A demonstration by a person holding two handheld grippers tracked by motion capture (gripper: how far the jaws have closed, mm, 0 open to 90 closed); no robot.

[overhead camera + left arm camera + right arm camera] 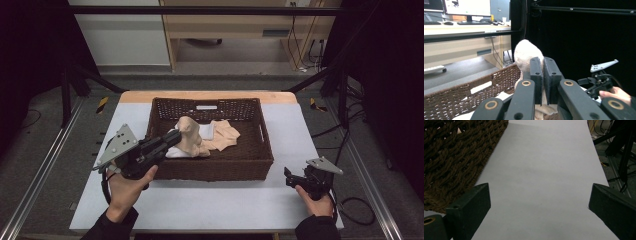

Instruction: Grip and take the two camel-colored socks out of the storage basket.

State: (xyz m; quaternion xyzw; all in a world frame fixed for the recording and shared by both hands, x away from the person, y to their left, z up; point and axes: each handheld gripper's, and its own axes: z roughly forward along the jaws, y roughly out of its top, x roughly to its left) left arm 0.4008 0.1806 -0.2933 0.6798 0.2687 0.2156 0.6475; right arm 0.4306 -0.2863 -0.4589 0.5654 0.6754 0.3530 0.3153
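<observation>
A brown woven basket [220, 169] stands on the middle of the white table top [210, 200]. Inside it lie a beige cloth [223, 135] and a white cloth [205, 131]. My left gripper [175, 136] reaches over the basket's left wall and is shut on a beige knitted piece [189, 129], which stands raised above the pile. In the left gripper view the jaws [542, 63] pinch that knitted piece [525, 53] just above the basket rim [474, 87]. My right gripper [289, 176] rests open near the table's right front, with nothing between its fingers [539, 193].
The basket's corner [449, 157] lies left of the right gripper's jaws, with bare white table ahead. A black frame surrounds the table, and cables [357, 210] trail on the floor at right. The other hand's gripper [599, 81] shows far right in the left gripper view.
</observation>
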